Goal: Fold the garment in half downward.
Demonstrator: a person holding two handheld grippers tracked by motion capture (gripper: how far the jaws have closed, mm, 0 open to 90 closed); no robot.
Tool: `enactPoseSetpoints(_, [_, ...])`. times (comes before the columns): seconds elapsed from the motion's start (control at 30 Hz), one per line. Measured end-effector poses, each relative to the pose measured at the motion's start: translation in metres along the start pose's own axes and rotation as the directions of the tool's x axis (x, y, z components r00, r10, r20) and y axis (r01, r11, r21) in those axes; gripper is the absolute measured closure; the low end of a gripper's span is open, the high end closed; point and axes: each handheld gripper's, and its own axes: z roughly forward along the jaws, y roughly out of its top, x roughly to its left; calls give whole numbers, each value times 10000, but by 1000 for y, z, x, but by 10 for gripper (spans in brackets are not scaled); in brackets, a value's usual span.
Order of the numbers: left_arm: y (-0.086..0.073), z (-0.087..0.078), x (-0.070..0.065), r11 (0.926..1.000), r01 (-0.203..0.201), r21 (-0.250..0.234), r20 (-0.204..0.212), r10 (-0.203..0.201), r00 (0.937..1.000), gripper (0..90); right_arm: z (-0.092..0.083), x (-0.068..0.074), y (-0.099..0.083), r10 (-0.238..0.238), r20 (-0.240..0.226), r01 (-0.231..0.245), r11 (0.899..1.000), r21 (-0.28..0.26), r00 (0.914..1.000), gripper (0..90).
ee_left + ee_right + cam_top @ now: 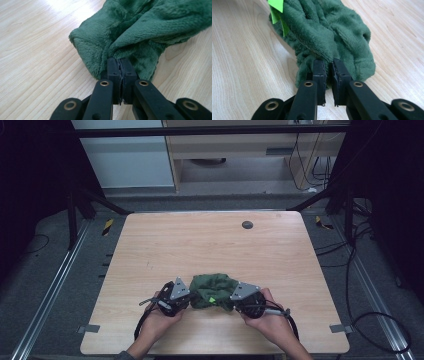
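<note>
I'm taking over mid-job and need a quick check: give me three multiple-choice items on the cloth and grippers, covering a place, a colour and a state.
1. Where on the table does the cloth lie?
A. far edge
B. near edge, between the hands
C. left corner

2. What colour is the tag on the cloth?
A. bright green
B. red
C. white

3. How does the left gripper stand?
A. wide open
B. shut on the cloth
C. shut on nothing

Answers: 1 B, the high view shows it between both grippers. 2 A, seen in the right gripper view. 3 B, its jaws pinch a fold.
</note>
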Motion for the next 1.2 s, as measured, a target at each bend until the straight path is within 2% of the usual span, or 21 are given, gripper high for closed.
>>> enactPoseSetpoints(0.2, [0,-9,1,9990,140,-413,-100,-144,9998,889,-7,1,2,-64,198,72,9992,-384,9998,830])
enactPoseSetpoints(0.33, [-3,-13,-3,9987,117,-492,-66,-121,9999,888,-12,5,0,-136,281,154,9978,-646,9995,829])
enactPoseSetpoints(0.47, [-7,-13,-6,9994,47,-357,-17,-48,10000,887,-11,10,-3,-209,117,215,9986,-488,9997,811])
enactPoseSetpoints(0.53, [-10,-12,-8,9993,143,-356,92,-140,9999,887,-10,12,-5,-251,44,252,9990,-381,9997,800])
enactPoseSetpoints(0.7, [-21,-19,-16,9995,238,-205,362,-231,9991,854,-12,16,-10,-247,-47,245,9993,-270,9997,725])
enactPoseSetpoints(0.8, [-27,-25,-20,9997,249,-60,367,-247,9990,798,-16,17,-14,-113,-38,112,9997,-215,9999,657])
enactPoseSetpoints(0.87, [-30,-27,-18,9994,309,123,179,-311,9994,717,-18,16,-17,94,63,-93,9999,-90,9999,575])
enactPoseSetpoints(1.0, [-29,-31,-9,9974,622,364,-209,-615,9979,565,-21,10,-21,606,337,-614,9979,229,9976,448])
enactPoseSetpoints(1.2, [-23,-37,5,9927,828,875,-364,-799,9961,404,-26,-1,-22,1147,621,-1176,9920,466,9915,258])
